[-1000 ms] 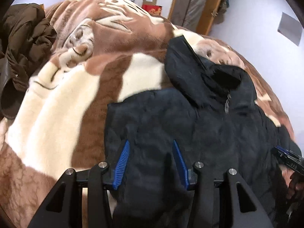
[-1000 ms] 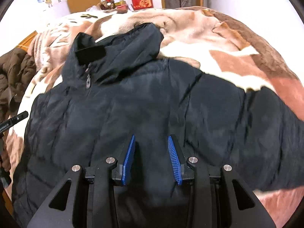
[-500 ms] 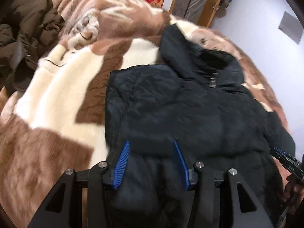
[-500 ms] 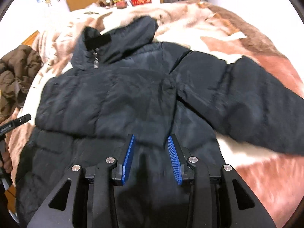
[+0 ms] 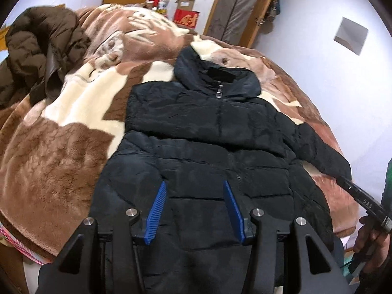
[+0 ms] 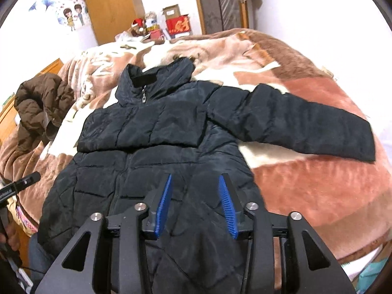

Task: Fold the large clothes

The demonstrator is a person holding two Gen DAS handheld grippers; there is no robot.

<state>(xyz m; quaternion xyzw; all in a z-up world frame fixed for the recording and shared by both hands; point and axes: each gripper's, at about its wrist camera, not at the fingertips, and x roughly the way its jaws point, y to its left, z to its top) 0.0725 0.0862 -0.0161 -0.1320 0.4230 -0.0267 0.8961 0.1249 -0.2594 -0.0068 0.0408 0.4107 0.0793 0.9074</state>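
The black puffer jacket (image 6: 156, 142) lies flat on the bed's blanket (image 6: 318, 183), one sleeve folded across its chest; both grippers (image 5: 194, 210) (image 6: 194, 204) hover part-open and empty, right fingers just widening, so the outstretched sleeve (image 6: 306, 125) likely folds next.

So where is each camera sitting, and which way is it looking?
Left wrist camera: sits on the left gripper, faces down over the black puffer jacket on the blanket; the person's right hand shows at right.
Right wrist camera: sits on the right gripper, faces the jacket's outstretched sleeve; the left gripper's tip shows at left.
Both share the jacket, the brown coat and the red box.
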